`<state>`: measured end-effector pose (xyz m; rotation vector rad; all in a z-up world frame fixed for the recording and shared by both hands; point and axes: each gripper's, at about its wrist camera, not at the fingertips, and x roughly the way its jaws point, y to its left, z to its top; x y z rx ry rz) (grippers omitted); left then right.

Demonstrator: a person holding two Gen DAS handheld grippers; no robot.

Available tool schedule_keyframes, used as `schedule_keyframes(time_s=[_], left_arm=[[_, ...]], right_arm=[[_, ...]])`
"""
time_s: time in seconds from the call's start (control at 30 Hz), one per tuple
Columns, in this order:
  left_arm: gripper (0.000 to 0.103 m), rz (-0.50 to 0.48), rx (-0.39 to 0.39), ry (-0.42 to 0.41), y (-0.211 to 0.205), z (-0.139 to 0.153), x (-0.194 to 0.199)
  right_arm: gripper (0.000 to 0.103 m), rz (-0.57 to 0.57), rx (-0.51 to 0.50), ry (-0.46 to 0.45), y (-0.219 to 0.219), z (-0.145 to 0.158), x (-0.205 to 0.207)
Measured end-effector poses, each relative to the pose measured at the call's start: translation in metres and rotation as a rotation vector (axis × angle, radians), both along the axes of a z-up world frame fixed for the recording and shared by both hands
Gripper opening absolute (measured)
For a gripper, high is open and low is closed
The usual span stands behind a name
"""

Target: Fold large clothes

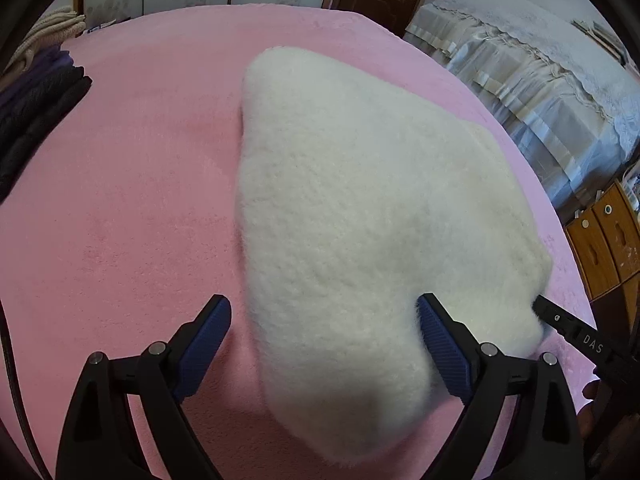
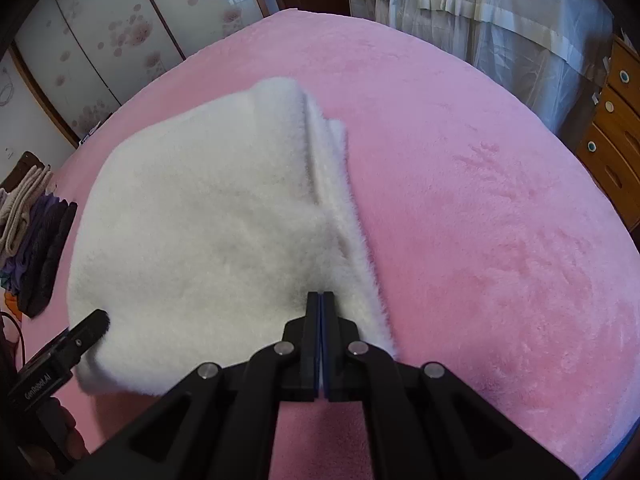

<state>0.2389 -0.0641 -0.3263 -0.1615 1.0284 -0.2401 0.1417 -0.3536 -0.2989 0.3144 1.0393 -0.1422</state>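
White fleece, thick and fuzzy, makes up the large garment (image 1: 360, 200) lying folded on the bed's pink plush cover (image 1: 120, 200). From the left wrist view it spreads as a broad wedge running away from the camera, and the far edge of the bed meets a lace-draped piece of furniture (image 1: 520, 80) and a wooden drawer unit (image 1: 608, 236). Only the right wrist view shows the garment's layered edge (image 2: 340, 184), where several plies stack along its right side, and the sliding wardrobe doors (image 2: 100, 40) with a floral print beyond the bed. A pile of dark and beige clothes (image 2: 32, 232) sits at the bed's left margin, well apart from the fleece.

Left tool (image 1: 324, 324) stands wide open, its blue-padded fingers (image 1: 444, 352) straddling the near corner of the garment; the right-hand pad touches the fleece, the other is over bare cover. Right tool (image 2: 321, 300) is fully closed, pads together, pinching the near edge of the fleece just beside the layered side.
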Motion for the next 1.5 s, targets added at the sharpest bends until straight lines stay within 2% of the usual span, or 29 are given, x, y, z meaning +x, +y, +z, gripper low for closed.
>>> schedule_keyframes(time_s=[0.1, 0.17, 0.33, 0.43, 0.57, 0.73, 0.87, 0.97, 1.1, 1.17, 1.23, 1.33, 1.5], left_arm=[[0.095, -0.014, 0.002, -0.024, 0.001, -0.005, -0.002], [0.099, -0.010, -0.008, -0.025, 0.004, -0.010, -0.003], [0.102, 0.024, -0.062, 0.008, 0.012, -0.017, -0.001], [0.102, 0.033, -0.067, 0.023, 0.015, -0.014, 0.000], [0.101, 0.036, -0.044, 0.024, 0.014, 0.003, -0.002], [0.101, 0.049, -0.004, -0.074, 0.016, 0.048, 0.003], [0.101, 0.055, 0.042, -0.138, 0.007, 0.073, 0.033], [0.101, 0.066, 0.016, -0.160, 0.003, 0.079, 0.075], [0.097, 0.086, -0.023, -0.103, -0.012, 0.071, 0.139], [0.086, 0.101, -0.038, -0.039, -0.011, 0.057, 0.165], [0.081, 0.117, -0.024, 0.041, -0.010, 0.035, 0.182], [0.082, 0.125, -0.012, 0.123, -0.007, 0.005, 0.191], [0.085, 0.128, -0.027, 0.125, -0.004, -0.006, 0.192]], right_arm=[[0.000, 0.004, 0.002, -0.010, -0.001, -0.004, -0.001], [0.000, 0.005, 0.007, -0.017, 0.000, -0.007, -0.003], [0.000, 0.032, -0.032, -0.028, 0.005, -0.009, -0.006], [0.000, 0.059, -0.070, -0.013, 0.011, -0.005, -0.004], [0.000, 0.045, -0.037, -0.006, 0.008, 0.008, -0.001], [0.000, 0.036, 0.010, -0.061, 0.005, 0.042, 0.018], [0.000, 0.105, 0.001, -0.088, 0.016, 0.064, 0.064], [0.000, 0.153, -0.012, -0.094, 0.025, 0.067, 0.105], [0.000, 0.198, -0.042, -0.085, 0.029, 0.056, 0.165], [0.000, 0.185, -0.041, -0.030, 0.022, 0.040, 0.188], [0.000, 0.157, -0.035, 0.029, 0.009, 0.022, 0.203], [0.000, 0.151, 0.023, 0.059, -0.009, 0.005, 0.207], [0.000, 0.162, 0.049, 0.044, -0.015, 0.005, 0.205]])
